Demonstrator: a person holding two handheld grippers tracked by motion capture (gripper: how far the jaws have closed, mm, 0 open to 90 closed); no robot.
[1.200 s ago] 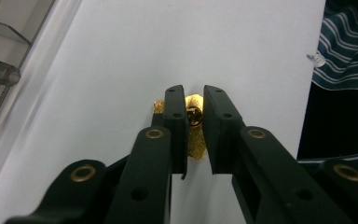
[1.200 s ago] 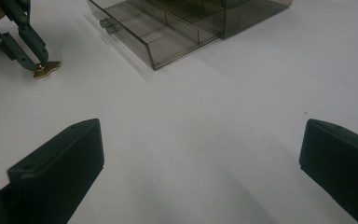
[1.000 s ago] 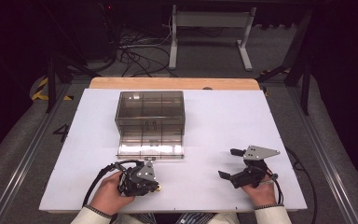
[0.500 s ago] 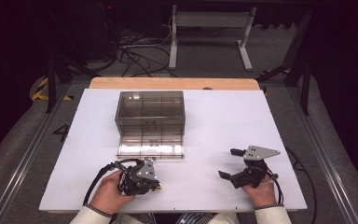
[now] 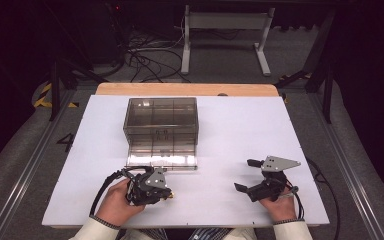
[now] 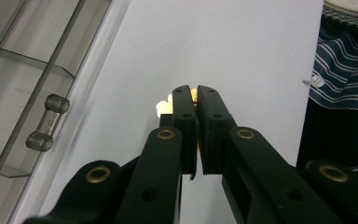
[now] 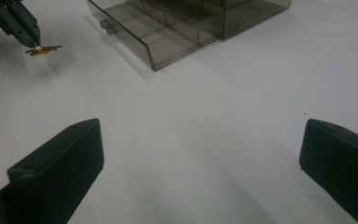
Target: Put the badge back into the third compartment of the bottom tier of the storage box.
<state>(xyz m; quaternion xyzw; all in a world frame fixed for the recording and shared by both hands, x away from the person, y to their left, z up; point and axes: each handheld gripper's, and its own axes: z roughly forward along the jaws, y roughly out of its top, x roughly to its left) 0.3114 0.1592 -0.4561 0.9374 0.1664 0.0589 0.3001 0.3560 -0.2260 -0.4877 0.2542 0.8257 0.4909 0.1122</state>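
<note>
Left gripper (image 5: 169, 194), low over the white table (image 5: 240, 125) near its front edge: jaws pressed together on a small gold-coloured piece (image 6: 193, 95), which pokes out at the tips; in the right gripper view the piece (image 7: 41, 49) hangs just above the table surface. Just beyond it, smoky clear drawer box (image 5: 161, 116) with bottom drawer (image 5: 162, 156) pulled out, handle (image 6: 46, 122) facing the person. Right gripper (image 5: 252, 176), well apart from the box: jaws spread wide, nothing between them, bare table under them
</note>
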